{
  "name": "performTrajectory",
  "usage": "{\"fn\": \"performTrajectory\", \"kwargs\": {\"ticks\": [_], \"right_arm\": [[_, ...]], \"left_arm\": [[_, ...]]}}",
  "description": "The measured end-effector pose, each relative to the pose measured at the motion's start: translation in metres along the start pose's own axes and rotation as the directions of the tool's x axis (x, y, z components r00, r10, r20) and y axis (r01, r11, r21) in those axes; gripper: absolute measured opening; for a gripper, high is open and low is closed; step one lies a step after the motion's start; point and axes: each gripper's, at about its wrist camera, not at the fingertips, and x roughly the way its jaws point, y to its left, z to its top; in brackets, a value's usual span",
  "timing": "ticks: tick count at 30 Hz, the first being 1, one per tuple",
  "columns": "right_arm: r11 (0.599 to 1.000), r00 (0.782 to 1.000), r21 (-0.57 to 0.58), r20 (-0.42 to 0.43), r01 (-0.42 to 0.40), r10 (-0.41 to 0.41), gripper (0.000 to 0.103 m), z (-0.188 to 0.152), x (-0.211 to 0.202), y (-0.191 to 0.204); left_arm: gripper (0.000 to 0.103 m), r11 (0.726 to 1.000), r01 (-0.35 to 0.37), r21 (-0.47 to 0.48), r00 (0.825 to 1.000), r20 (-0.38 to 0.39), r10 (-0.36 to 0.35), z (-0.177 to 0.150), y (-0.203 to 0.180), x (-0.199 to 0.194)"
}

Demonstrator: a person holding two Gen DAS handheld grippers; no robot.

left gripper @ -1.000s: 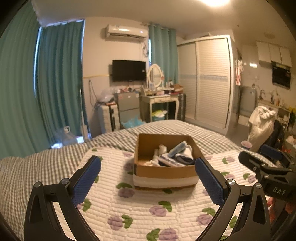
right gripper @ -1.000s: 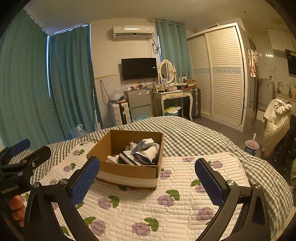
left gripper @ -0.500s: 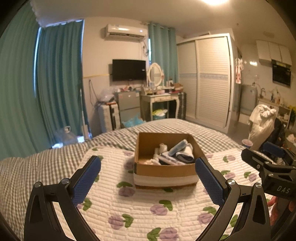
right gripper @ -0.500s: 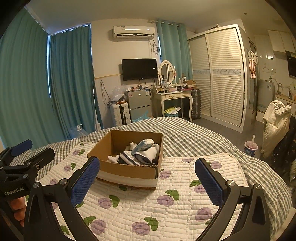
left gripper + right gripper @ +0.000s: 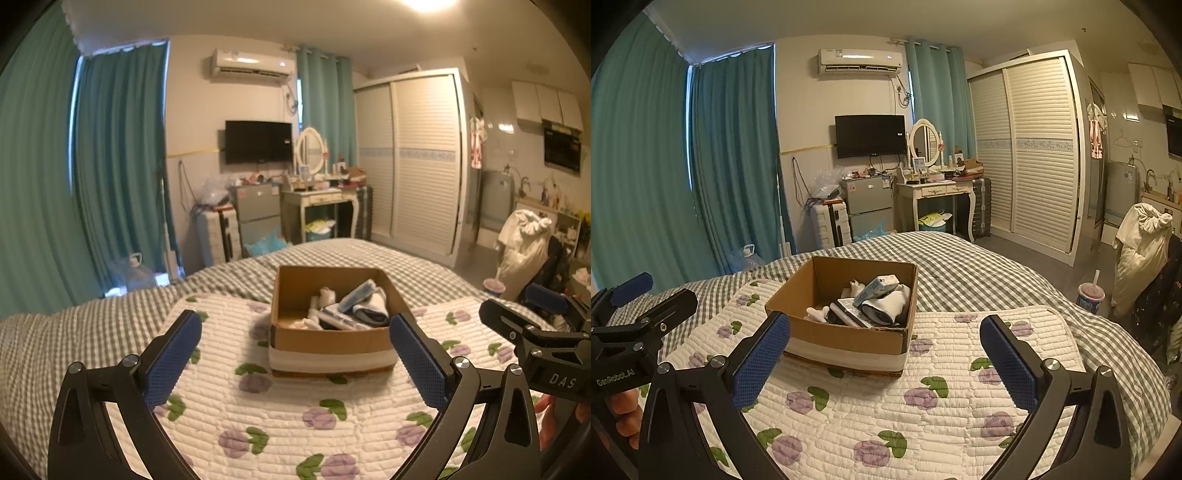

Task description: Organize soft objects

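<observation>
A brown cardboard box (image 5: 328, 341) (image 5: 846, 336) sits on a white quilt with purple flowers (image 5: 295, 413) (image 5: 923, 398) on the bed. Inside lie several soft items: rolled white and dark socks (image 5: 371, 308) (image 5: 886, 306), a light blue pack (image 5: 356, 295) (image 5: 875, 288) and small white pieces (image 5: 325, 295). My left gripper (image 5: 295, 350) is open and empty, held above the quilt in front of the box. My right gripper (image 5: 884, 354) is open and empty, in front of the box and to its right. Each gripper shows at the edge of the other's view.
A grey checked bedspread (image 5: 92, 325) lies under the quilt. Beyond the bed stand teal curtains (image 5: 118, 166), a small fridge (image 5: 871, 203), a dressing table (image 5: 938, 192) and a louvred wardrobe (image 5: 1030, 155). A drink cup (image 5: 1089, 295) and draped clothes (image 5: 1141, 240) are at the right.
Both grippers have drifted slightly; the box sits a little differently in each view. Both stay open and empty.
</observation>
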Motion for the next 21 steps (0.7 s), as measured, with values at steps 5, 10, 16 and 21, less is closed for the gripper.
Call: {"fn": "performTrajectory", "kwargs": {"ticks": [5, 10, 16, 21], "right_arm": [[1.0, 1.0, -0.005, 0.004, 0.002, -0.002, 0.103, 0.0, -0.0007, 0.0001], [1.0, 1.0, -0.006, 0.001, 0.002, -0.002, 0.103, 0.0005, -0.0009, -0.0011], [1.0, 1.0, -0.008, -0.004, 0.002, -0.002, 0.103, 0.0007, -0.0012, -0.0034], [1.0, 1.0, -0.006, -0.003, 0.003, -0.003, 0.103, 0.0002, -0.0022, -0.0058]], "left_arm": [[0.103, 1.0, -0.001, -0.001, 1.0, -0.001, 0.001, 0.0004, -0.0003, 0.0003], [0.103, 1.0, -0.003, 0.004, 1.0, -0.001, 0.003, 0.0006, -0.0004, 0.0004], [0.103, 1.0, -0.004, 0.004, 1.0, -0.003, 0.004, 0.0004, -0.0007, 0.0003], [0.103, 1.0, -0.004, 0.002, 1.0, -0.004, 0.004, -0.0005, -0.0011, -0.0003]]}}
